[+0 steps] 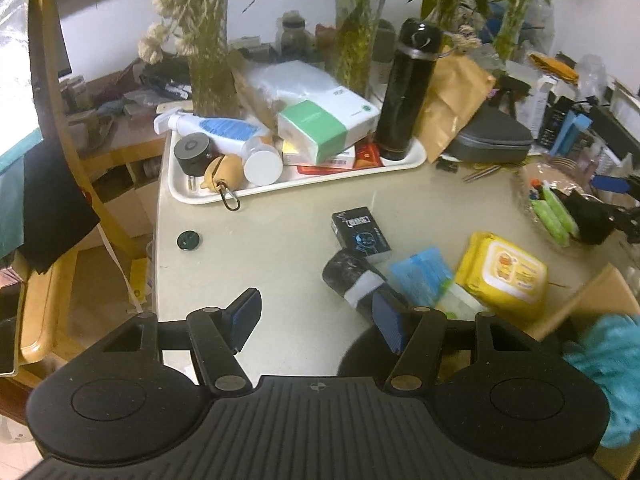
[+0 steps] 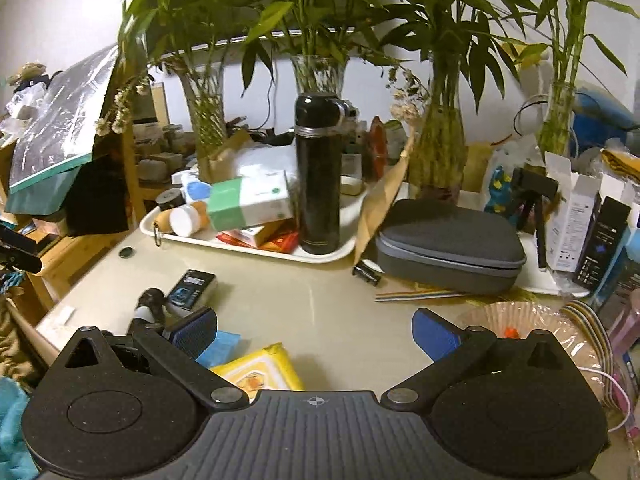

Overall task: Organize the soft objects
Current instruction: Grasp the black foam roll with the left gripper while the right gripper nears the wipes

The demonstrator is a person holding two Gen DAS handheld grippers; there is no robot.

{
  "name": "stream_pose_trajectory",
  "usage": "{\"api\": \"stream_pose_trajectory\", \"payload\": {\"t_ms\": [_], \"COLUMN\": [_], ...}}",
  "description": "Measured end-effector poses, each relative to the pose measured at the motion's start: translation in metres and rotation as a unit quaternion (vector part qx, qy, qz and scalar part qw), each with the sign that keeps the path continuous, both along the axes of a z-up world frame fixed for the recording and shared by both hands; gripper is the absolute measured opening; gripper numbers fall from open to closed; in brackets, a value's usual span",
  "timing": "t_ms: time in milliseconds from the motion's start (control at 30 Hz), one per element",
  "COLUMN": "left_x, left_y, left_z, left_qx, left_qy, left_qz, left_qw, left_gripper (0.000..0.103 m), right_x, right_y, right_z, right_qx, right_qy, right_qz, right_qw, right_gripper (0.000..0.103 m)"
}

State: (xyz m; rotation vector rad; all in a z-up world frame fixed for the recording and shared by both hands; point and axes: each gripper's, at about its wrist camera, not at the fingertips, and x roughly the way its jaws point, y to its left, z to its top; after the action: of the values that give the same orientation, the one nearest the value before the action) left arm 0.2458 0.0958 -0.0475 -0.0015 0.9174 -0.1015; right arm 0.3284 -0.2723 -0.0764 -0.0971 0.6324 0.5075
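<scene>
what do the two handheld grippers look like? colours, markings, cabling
Both look alike. The left gripper and the right gripper each have a matte black ribbed body with a small crosshair mark at its centre, two round black housings with disc caps, and black linkage arms on silver pivot pins. The fingers carry blue ribbed pads. No cables, hands or sleeves show.

Soft items on the beige worktop (image 1: pixel 280 248). A yellow wet-wipe pack (image 1: pixel 502 274), flat with its printed label up, lies at 3 o'clock. Touching it at its 9 o'clock side lies a blue packet (image 1: pixel 420 276), also flat. A teal fluffy cloth (image 1: pixel 612 364) sits bunched in a cardboard box (image 1: pixel 600 292) at 4 o'clock.
</scene>
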Motion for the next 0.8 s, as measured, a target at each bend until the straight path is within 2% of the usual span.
{"api": "stream_pose_trajectory", "payload": {"t_ms": [300, 433, 600, 800], "left_x": [0.042, 0.057, 0.079, 0.102], "left_y": [0.007, 0.016, 0.026, 0.028], "left_z": [-0.021, -0.034, -0.056, -0.096], "left_qx": [-0.033, -0.078, -0.151, -0.218], "left_qy": [0.025, 0.049, 0.093, 0.167], "left_qz": [-0.006, 0.002, 0.019, 0.053], "left_qw": [0.9991, 0.9957, 0.9839, 0.9602], "left_gripper": [0.061, 0.061, 0.061, 0.060], "right_x": [0.016, 0.021, 0.029, 0.030], "right_y": [-0.005, -0.008, -0.010, 0.001], "right_z": [-0.005, -0.008, -0.015, -0.019], "right_qx": [-0.004, -0.007, -0.011, -0.035], "right_qy": [-0.008, -0.010, 0.004, 0.003], "right_qz": [-0.018, -0.016, -0.019, -0.008], "right_qw": [1.000, 1.000, 1.000, 0.999], "right_gripper": [0.103, 0.103, 0.103, 0.103]}}
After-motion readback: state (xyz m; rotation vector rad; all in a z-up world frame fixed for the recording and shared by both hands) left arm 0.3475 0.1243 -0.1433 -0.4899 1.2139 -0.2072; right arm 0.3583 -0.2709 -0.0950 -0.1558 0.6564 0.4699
